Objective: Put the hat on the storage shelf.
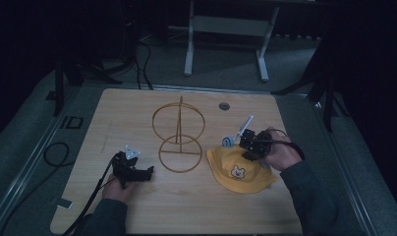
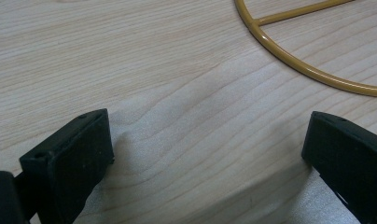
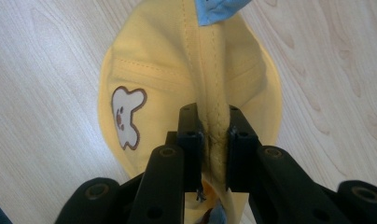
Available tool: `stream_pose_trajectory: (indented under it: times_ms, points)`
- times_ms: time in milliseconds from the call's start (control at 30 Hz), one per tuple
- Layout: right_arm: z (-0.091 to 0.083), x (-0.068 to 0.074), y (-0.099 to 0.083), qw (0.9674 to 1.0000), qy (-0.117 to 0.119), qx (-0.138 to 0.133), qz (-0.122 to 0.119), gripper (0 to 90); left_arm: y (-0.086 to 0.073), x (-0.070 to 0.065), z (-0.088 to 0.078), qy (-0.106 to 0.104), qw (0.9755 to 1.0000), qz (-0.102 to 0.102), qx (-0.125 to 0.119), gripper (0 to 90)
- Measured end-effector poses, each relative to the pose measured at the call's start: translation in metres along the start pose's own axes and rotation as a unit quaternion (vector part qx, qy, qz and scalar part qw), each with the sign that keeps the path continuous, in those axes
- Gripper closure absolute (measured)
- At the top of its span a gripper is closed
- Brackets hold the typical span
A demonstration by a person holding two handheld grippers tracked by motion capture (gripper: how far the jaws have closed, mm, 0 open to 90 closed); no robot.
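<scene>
Right gripper (image 3: 213,140) jaws pinching yellow hat (image 3: 186,70), left gripper (image 2: 205,154) jaws spread over bare table (image 2: 130,56), wire stand (image 1: 179,140) between them

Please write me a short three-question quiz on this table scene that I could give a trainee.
1. True or false: the right gripper is shut on the yellow hat.
2. What stands between the left gripper and the hat? A) the wire stand B) a mug C) a book
3. What patch is on the hat's front?

Key: 1 true, a fold of the fabric is pinched between its jaws. 2 A. 3 a white bear face with a brown outline.
</scene>
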State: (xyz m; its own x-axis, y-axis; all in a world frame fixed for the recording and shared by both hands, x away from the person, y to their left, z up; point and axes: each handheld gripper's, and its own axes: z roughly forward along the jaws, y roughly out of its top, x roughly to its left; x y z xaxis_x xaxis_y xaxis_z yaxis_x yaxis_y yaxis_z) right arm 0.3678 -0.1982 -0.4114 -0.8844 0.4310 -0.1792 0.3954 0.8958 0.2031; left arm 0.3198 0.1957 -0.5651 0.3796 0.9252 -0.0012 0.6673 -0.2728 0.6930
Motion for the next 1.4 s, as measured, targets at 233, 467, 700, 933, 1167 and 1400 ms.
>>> stream_pose_trajectory:
  times_ms: [233, 467, 700, 933, 1167, 1400]
  points:
    - [-0.014, -0.006, -0.005, 0.9997, -0.013, -0.017, 0.01, 79.3, 0.0, 0.0, 0.0, 0.0, 1.0, -0.001, 0.0, 1.9]
    - [-0.029, -0.012, -0.007, 0.9988, -0.028, -0.037, 0.015, 79.3, 0.0, 0.0, 0.0, 0.0, 1.0, -0.001, 0.0, 1.9]
    - [-0.044, -0.014, -0.01, 0.9973, -0.04, -0.059, 0.019, 79.3, 0.0, 0.0, 0.0, -0.001, 1.0, 0.0, 0.001, 1.9]
    - [-0.055, -0.015, -0.014, 0.9946, -0.053, -0.086, 0.023, 79.3, 0.0, 0.0, 0.0, -0.001, 1.0, -0.001, 0.001, 1.9]
    - [-0.069, -0.015, -0.018, 0.9881, -0.075, -0.132, 0.026, 79.5, 0.0, 0.0, 0.0, 0.0, 1.0, 0.0, 0.001, 1.9]
    - [-0.078, -0.018, -0.025, 0.9827, -0.076, -0.166, 0.03, 79.5, 0.0, 0.0, 0.0, 0.0, 1.0, 0.0, 0.001, 1.9]
